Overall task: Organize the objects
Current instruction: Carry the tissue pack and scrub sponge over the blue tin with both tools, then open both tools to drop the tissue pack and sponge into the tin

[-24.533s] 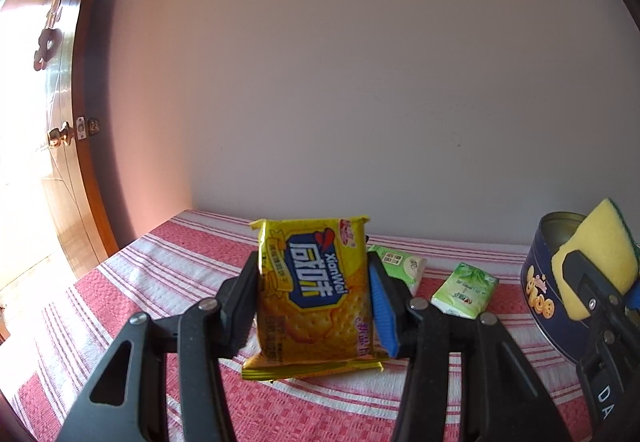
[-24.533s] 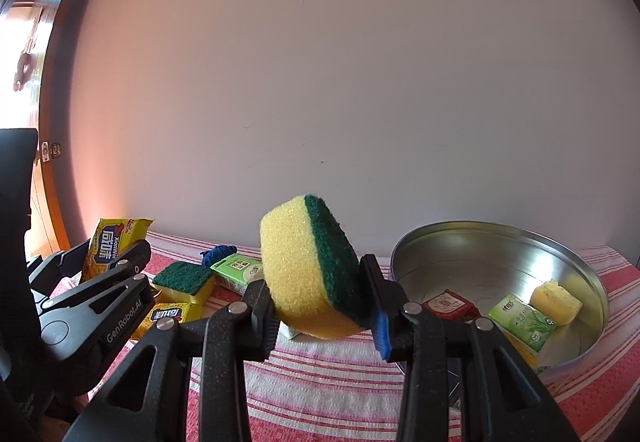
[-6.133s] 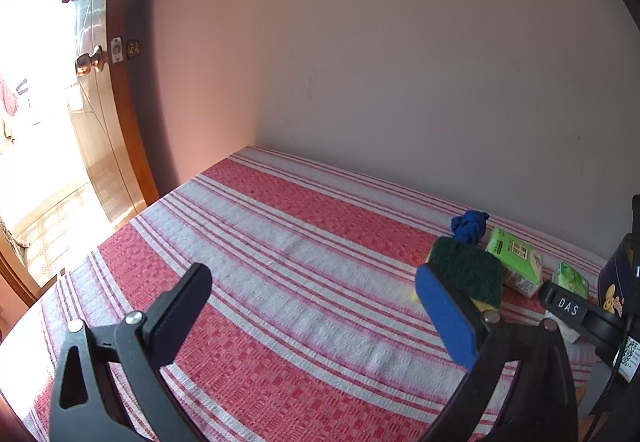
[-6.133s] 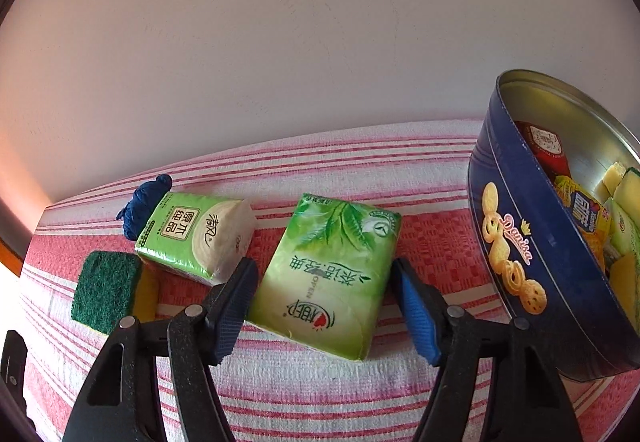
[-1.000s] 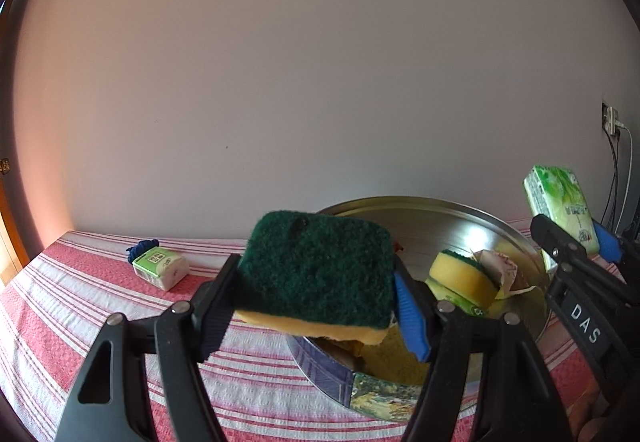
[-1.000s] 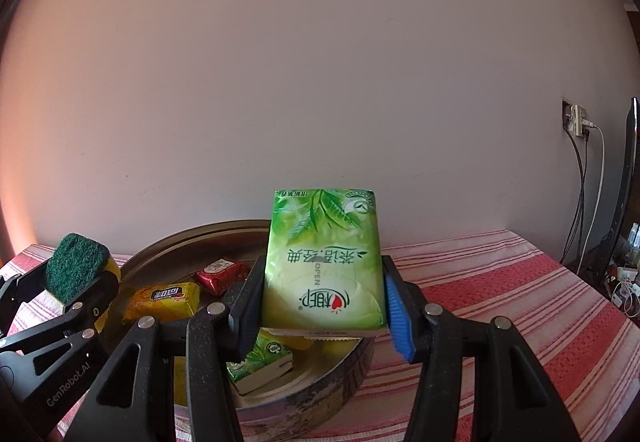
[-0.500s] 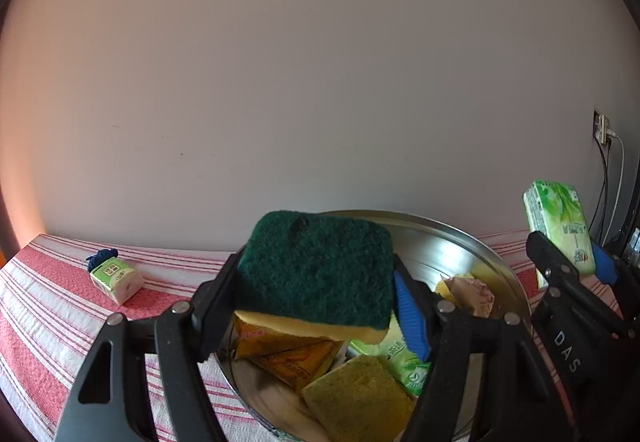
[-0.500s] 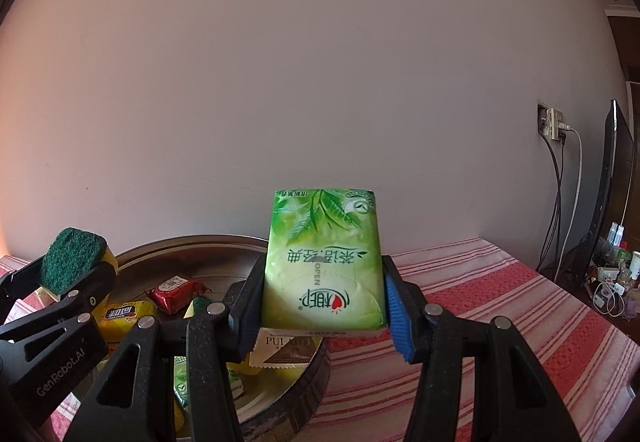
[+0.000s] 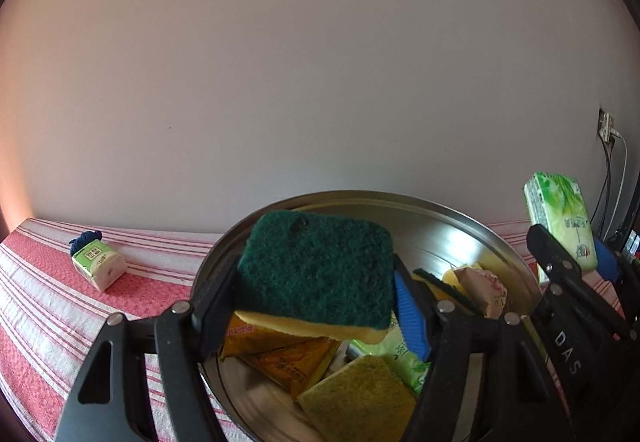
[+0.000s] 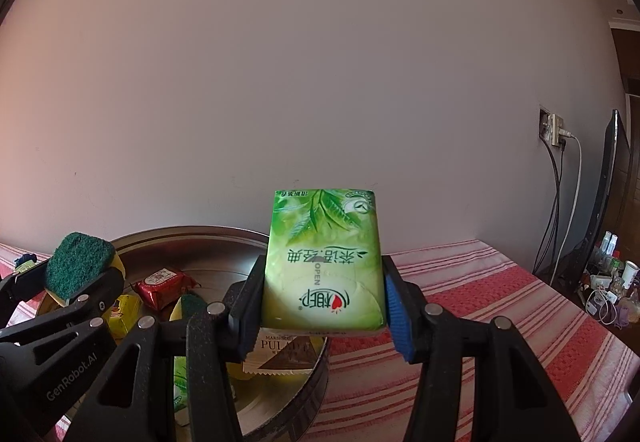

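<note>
Mostly done: round metal tin point(image 9: 472, 220) already crowded with packets and sponges. Left gripper point(image 9: 316, 306) clenched on green-topped yellow sponge point(image 9: 316, 270) above tin; right gripper point(image 10: 324, 306) grasping green tissue pack point(image 10: 324, 262) near tin's right rim. Left behind: small tissue pack point(image 9: 98, 266), far left on striped cloth point(image 9: 48, 306).

Round silver metal tin point(image 9: 448, 226) cut off at the bottom edge, its contents half hidden behind the green-and-yellow scouring sponge point(image 9: 316, 270). White sachet point(image 10: 280, 356) lettered "PUL", rest covered by the green tissue pack point(image 10: 324, 262). Small clutter point(image 10: 608, 282) far right, too tiny to identify.
</note>
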`<state>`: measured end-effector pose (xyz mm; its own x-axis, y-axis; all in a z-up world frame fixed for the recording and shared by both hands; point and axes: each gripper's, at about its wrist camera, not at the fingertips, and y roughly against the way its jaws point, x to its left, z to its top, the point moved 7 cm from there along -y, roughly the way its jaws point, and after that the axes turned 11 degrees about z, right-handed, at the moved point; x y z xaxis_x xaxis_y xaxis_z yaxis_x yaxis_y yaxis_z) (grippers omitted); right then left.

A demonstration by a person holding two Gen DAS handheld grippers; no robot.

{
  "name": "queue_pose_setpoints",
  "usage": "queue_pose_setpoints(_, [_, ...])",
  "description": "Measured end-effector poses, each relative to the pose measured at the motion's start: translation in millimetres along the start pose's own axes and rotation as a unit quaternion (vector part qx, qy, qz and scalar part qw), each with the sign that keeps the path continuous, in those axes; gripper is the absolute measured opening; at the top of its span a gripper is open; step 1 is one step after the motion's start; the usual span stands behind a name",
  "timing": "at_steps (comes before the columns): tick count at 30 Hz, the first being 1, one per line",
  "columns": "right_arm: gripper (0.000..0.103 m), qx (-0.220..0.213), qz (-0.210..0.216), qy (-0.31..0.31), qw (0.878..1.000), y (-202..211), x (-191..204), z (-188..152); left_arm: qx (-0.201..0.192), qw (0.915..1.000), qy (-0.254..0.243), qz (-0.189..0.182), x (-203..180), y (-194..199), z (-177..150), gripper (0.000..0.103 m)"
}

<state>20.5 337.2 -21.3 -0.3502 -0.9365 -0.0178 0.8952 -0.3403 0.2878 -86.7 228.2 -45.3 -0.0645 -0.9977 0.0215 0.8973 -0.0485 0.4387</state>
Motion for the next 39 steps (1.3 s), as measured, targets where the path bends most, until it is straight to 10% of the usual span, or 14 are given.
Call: queue_pose_setpoints(39, [0.056,0.04,0.065,0.044,0.996,-30.8,25.2,-5.4,0.032,0.9989,-0.014,0.031,1.8,-23.2,-11.5,0.07])
